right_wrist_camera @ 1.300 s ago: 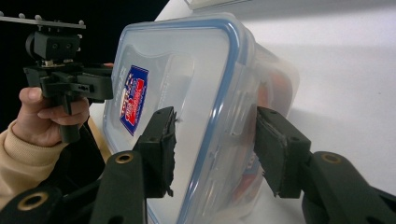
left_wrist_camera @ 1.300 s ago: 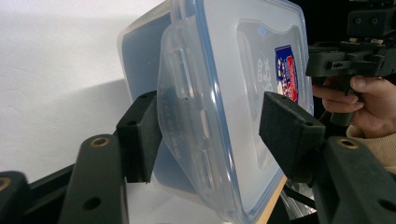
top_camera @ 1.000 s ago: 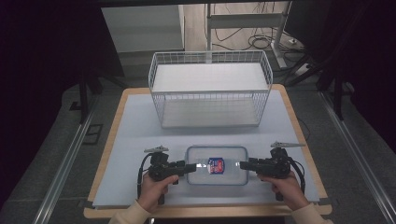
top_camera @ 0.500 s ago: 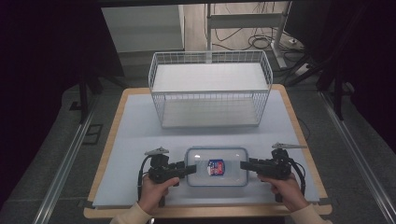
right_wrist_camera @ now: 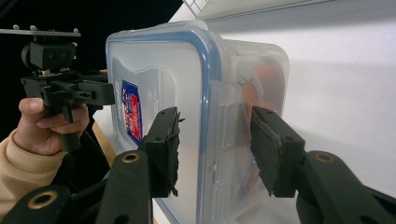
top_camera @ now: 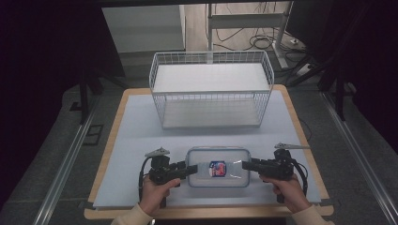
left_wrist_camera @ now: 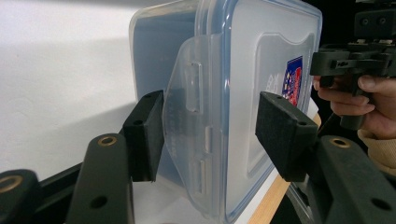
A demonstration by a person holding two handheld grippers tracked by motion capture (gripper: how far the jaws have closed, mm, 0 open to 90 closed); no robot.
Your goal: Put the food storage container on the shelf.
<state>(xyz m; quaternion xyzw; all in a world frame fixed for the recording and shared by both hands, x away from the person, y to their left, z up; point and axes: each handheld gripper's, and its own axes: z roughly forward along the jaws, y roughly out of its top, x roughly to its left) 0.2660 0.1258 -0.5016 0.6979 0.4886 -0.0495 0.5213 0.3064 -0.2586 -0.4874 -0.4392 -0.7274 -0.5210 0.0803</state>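
One clear plastic box (top_camera: 218,167) with a blue-rimmed lid lies flat on the desk (top_camera: 136,136) near its front edge, and one white wire basket (top_camera: 211,89) stands behind it, well apart. One small label (top_camera: 217,168) in red and blue sits on the middle of the lid. Something orange is seen through the box wall in the right tongs view, but I cannot tell what it is.

Two tongs are at work, one in each hand. The left tongs (top_camera: 187,169) come in level from the left and point to the right. Their jaws are open a little wider than the box end, one pad below the side latch (left_wrist_camera: 187,135) and one pad above the lid, and they do not press on it. The right tongs (top_camera: 245,164) come in level from the right and point to the left. Their jaws also stand open around the right end of the box, with small gaps at both pads.

The desk has a pale grey-white top with a wooden border. Around it the floor is grey, and some cables (top_camera: 256,42) lie behind the basket.
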